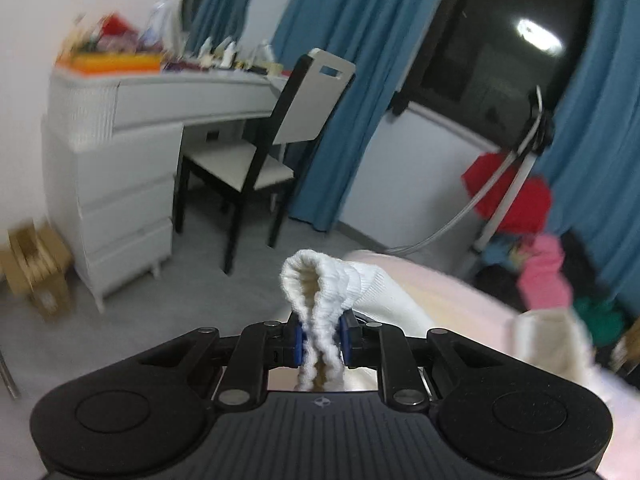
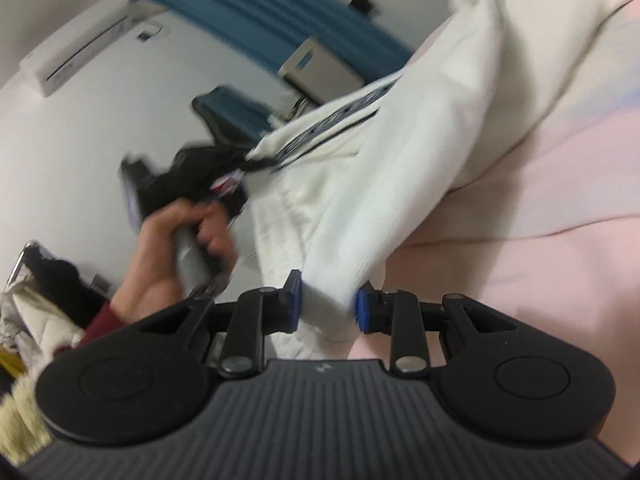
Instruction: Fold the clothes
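A white knit garment (image 2: 400,160) with a dark striped band hangs stretched above the pink bed sheet (image 2: 520,260). My left gripper (image 1: 322,338) is shut on a ribbed white edge of the garment (image 1: 320,280), which bunches up between the blue pads. My right gripper (image 2: 329,308) holds another fold of the same garment, with fabric filling the gap between its pads. In the right wrist view a person's hand (image 2: 176,240) in a dark red sleeve holds the other gripper, blurred, at the garment's far end.
A white dresser (image 1: 120,152) and a black-framed chair (image 1: 272,140) stand across the grey floor. Blue curtains (image 1: 340,60) flank a dark window. A cardboard box (image 1: 36,264) sits at left. Red and pink clothes (image 1: 512,200) pile up at right.
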